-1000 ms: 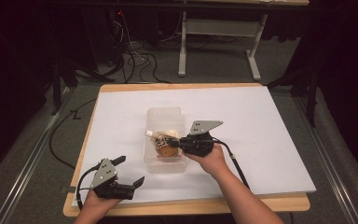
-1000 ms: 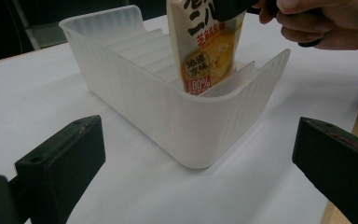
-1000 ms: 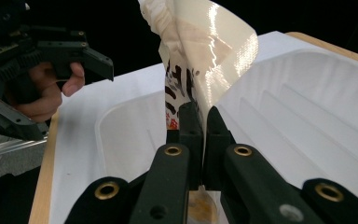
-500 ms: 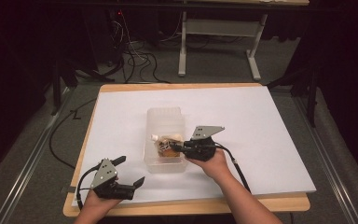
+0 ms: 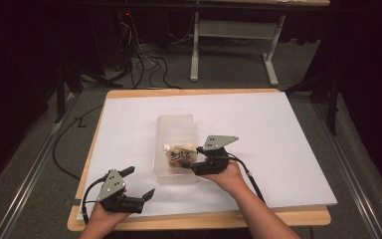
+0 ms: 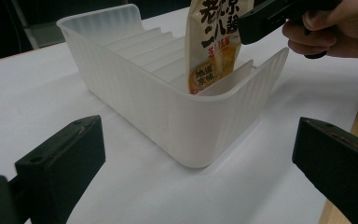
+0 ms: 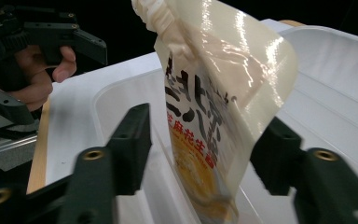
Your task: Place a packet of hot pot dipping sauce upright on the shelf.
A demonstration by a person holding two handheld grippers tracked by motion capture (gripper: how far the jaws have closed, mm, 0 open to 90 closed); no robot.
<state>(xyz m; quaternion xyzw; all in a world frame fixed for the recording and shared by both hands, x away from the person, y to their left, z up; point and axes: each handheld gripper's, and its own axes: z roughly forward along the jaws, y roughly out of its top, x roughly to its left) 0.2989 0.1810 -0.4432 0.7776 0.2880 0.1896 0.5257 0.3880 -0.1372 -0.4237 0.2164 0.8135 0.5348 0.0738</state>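
Note:
A translucent white plastic bin (image 5: 175,124) with ribbed dividers sits mid-table. A cream sauce pouch (image 5: 180,155) with black characters stands upright in the slot nearest the bin's front wall (image 6: 168,107). My right gripper (image 5: 191,164) is at the pouch from the right. In the right gripper view its jaws flank the pouch (image 7: 214,116) with a gap on the left side, so the right gripper (image 7: 200,140) is open. My left gripper (image 5: 140,181) rests open near the table's front left with nothing between its jaws. The left gripper (image 6: 196,154) faces the bin.
A white sheet (image 5: 278,129) covers the wooden tabletop, whose front edge (image 5: 204,219) runs under the forearms. Behind the table are cables (image 5: 144,59) on the floor and a desk frame (image 5: 234,35).
The right gripper has lowered the pouch into the bin's front slot and drawn slightly toward the person. Its jaws now stand apart from the pouch. The left gripper has stayed put.

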